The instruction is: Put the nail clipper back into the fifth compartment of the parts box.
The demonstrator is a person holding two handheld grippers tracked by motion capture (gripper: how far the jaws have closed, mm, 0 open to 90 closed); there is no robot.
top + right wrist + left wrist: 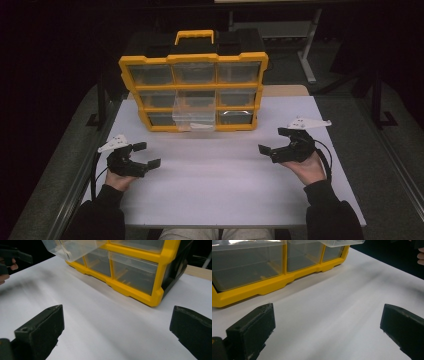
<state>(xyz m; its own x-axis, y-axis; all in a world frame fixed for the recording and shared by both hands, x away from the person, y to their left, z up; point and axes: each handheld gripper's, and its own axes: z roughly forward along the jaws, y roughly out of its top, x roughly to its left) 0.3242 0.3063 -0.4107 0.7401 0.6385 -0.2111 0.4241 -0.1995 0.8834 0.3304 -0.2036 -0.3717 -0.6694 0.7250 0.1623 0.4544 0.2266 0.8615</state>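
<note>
A yellow and black organiser cabinet [194, 90] with several clear drawers stands upright at the back of the white table [220, 175]. Its middle drawer [194, 114] is pulled out toward me; the same drawer [72, 248] juts from the cabinet [140, 287] in the right gripper view. My left gripper [145, 155] hovers open at the table's left, in front of the cabinet [269, 285], nothing between its jaws. My right gripper [272, 141] is open at the right, also holding nothing, and points toward the cabinet's lower right corner.
The table's left and right edges drop to a dark carpeted floor. A white desk leg [307, 45] stands behind the cabinet at the right. A strip of wooden surface [285, 90] shows behind the table's far right.
</note>
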